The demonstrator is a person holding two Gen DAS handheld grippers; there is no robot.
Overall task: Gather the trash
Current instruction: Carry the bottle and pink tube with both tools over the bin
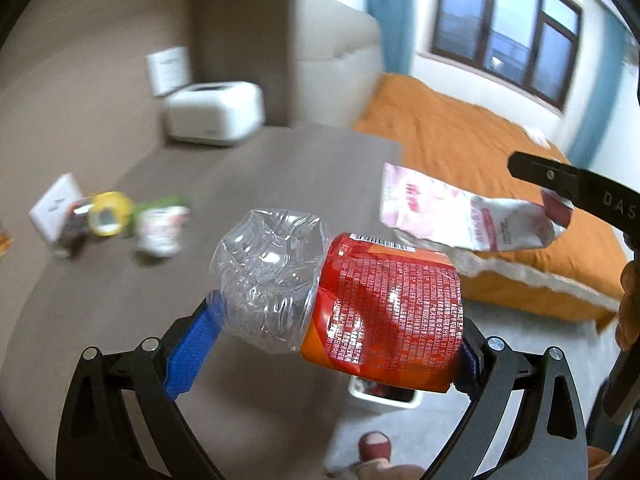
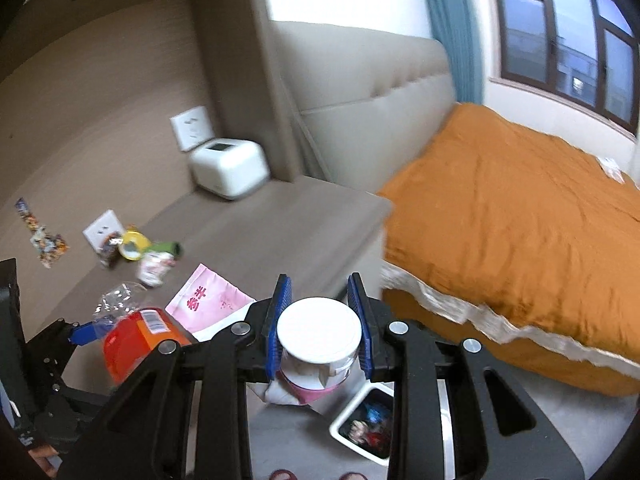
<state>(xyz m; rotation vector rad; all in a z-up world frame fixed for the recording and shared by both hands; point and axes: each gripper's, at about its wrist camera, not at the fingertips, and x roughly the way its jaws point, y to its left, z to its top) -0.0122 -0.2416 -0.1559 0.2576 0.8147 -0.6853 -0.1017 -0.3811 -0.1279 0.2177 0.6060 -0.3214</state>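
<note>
Two pieces of trash are in hand — we hold a crushed plastic bottle (image 1: 332, 296) with a red-orange label, clenched crosswise in the left claw (image 1: 328, 344), and a white-lidded cup (image 2: 319, 330) together with a pink-and-white wrapper (image 1: 460, 216), clamped between the blue pads of the right claw (image 2: 319, 328). Both loads hang in the air beyond the edge of the bench (image 2: 260, 220), above the floor where a white waste bin (image 2: 366, 428) stands open below, with some coloured scraps already inside. By our reckoning the pickup is done and the drop into the bin is what comes next. Left on the bench: a small cluster of litter (image 2: 136, 252) — a yellow roll, a small printed cup, a dark item — against the wall, and printed paper scraps (image 2: 42, 236) further left. A white box-shaped appliance (image 2: 228, 168) is no trash, we judge.
</note>
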